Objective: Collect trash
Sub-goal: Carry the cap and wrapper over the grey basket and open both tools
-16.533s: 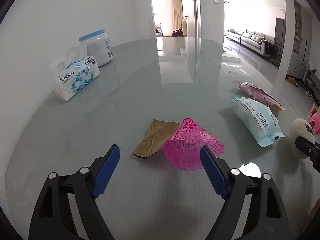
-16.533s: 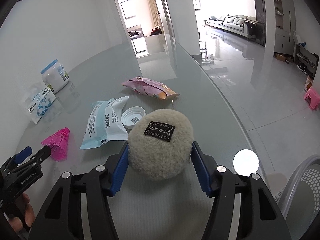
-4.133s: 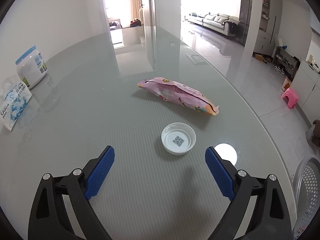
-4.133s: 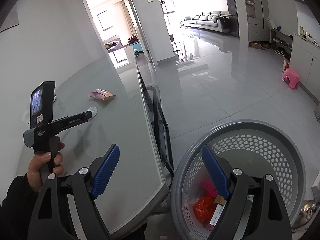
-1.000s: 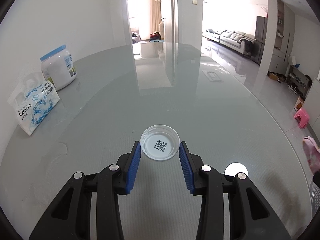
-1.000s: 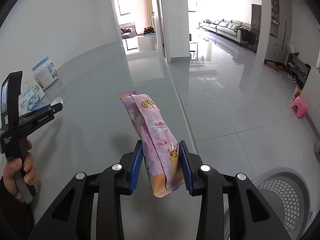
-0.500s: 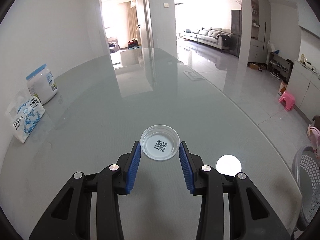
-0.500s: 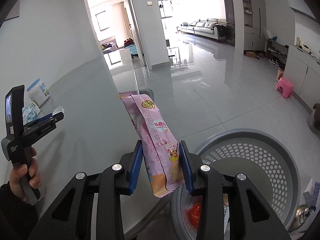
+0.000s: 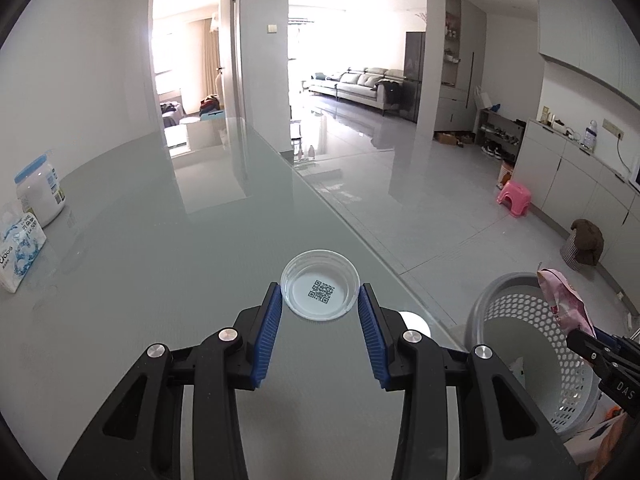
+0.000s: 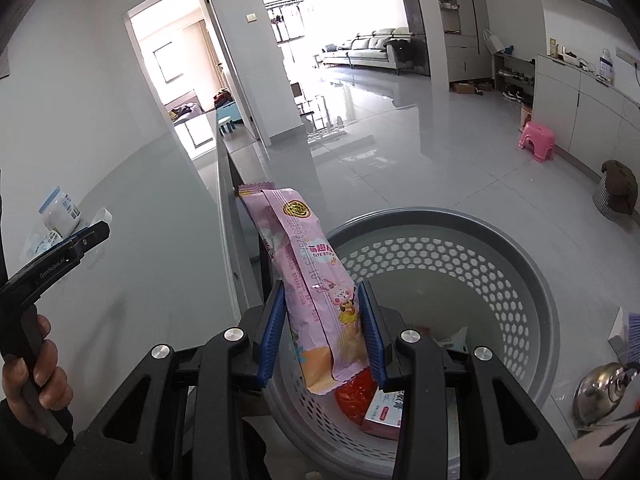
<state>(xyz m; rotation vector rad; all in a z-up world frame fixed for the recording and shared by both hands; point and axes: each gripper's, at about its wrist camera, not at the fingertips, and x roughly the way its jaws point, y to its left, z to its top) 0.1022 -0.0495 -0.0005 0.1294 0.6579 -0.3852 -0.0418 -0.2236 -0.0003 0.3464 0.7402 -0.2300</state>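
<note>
My right gripper [image 10: 323, 320] clamps pink snack pack [image 10: 308, 276] over laundry basket [image 10: 520, 240] w/ trash; left gripper [image 9: 320, 308] grips plastic lid [image 9: 320, 290] near table edge [image 9: 360, 236].

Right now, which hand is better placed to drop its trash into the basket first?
Right. The right gripper holds the pink snack packet directly over the grey basket. The left gripper holds the white cap above the table, beside the basket.

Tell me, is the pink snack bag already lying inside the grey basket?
No, the pink snack bag is clamped between the right gripper pads, held above the grey basket.
</note>
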